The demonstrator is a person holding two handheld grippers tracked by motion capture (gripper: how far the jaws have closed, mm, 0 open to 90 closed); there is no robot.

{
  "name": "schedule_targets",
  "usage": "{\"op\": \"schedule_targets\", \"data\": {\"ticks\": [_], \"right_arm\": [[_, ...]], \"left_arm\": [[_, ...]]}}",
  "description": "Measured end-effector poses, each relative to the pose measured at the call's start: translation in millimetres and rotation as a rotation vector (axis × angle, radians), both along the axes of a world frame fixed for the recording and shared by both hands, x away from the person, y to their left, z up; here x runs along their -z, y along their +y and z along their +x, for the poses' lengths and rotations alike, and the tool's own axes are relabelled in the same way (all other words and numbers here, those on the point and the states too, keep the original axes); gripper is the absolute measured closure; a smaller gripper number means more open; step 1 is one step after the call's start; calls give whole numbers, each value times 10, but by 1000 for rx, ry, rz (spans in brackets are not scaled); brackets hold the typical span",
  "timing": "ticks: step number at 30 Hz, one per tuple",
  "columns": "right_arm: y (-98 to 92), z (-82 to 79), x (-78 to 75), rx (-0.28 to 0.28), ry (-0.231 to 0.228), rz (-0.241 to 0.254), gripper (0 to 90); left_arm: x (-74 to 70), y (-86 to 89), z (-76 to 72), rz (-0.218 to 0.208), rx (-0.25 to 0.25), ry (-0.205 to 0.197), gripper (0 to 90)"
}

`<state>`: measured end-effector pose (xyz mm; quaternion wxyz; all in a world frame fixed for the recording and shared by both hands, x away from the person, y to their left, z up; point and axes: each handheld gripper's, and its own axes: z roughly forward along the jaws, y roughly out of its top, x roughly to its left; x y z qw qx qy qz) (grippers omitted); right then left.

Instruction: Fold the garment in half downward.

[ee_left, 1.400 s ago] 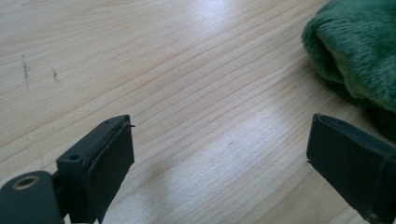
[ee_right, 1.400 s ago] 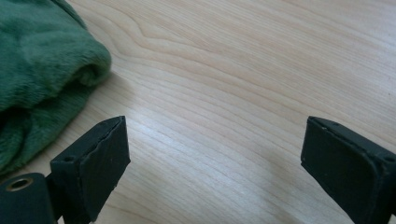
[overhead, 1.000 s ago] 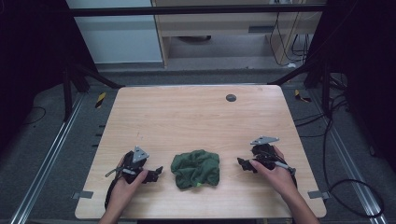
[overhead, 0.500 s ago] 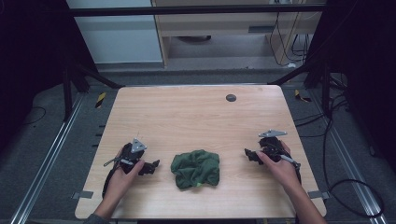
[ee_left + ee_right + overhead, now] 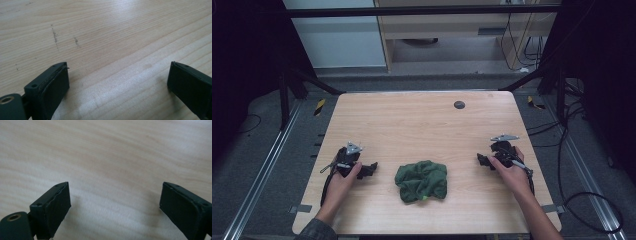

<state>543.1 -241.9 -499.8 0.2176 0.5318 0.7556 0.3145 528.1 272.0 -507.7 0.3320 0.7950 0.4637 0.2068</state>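
The crumpled dark green cloth (image 5: 421,180) lies untouched near the front middle of the pale wooden counter (image 5: 412,120), between the left gripper (image 5: 371,169) and right gripper (image 5: 480,160), both with jaws apart and empty, so all handling appears still to come.

Light wooden table (image 5: 412,120), crumpled green cloth (image 5: 422,180) near its front edge, small dark disc (image 5: 459,104) toward the back
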Motion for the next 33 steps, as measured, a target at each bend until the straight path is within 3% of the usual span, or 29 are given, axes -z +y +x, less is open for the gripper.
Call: {"op": "schedule_targets", "data": {"ticks": [4,10,22,27,28,31,33], "right_arm": [[5,81,-18,8,4,-13,99],[6,164,38,36,-6,11,128],[42,194,112,70,-44,3,61],[156,156,113,137,-35,2,41],[201,138,114,176,-33,4,36],[227,127,118,224,-26,5,10],[227,124,119,233,-24,4,6]], "left_arm": [[2,-6,50,1,2,3,17],[4,-14,90,4,13,6,0],[5,-12,95,4,19,8,0],[5,-14,95,4,16,8,0],[6,-17,96,2,10,8,0],[5,-21,103,2,-7,11,0],[5,-23,104,1,-14,10,0]]}}
